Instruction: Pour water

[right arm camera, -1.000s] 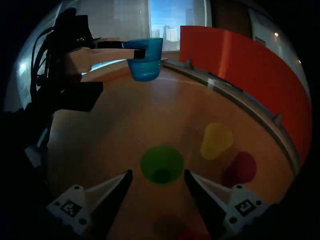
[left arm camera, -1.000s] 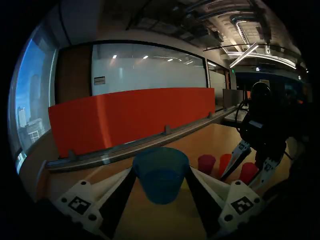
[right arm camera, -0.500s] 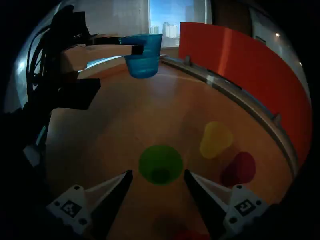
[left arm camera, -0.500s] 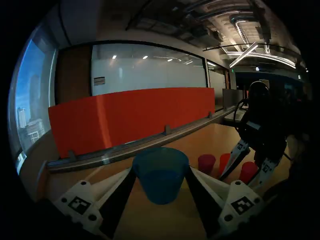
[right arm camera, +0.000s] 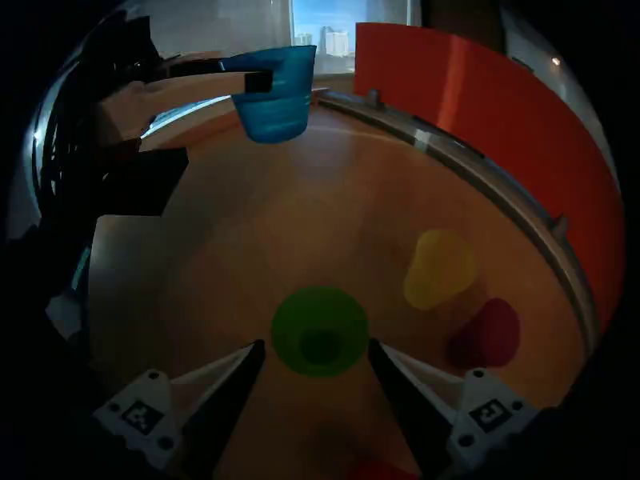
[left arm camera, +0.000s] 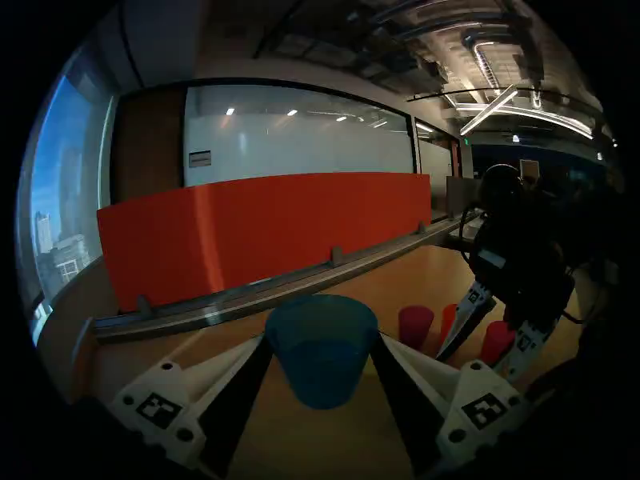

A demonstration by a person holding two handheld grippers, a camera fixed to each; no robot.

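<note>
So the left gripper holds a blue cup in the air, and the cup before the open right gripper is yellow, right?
No: a green cup stands before the open right gripper, as the right gripper view shows; the yellow cup stands aside. The left gripper does hold the blue cup in the air.

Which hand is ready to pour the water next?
The left gripper. Its fingers grip the blue cup, held up above the table with water inside. The right gripper is open over the green cup.
</note>
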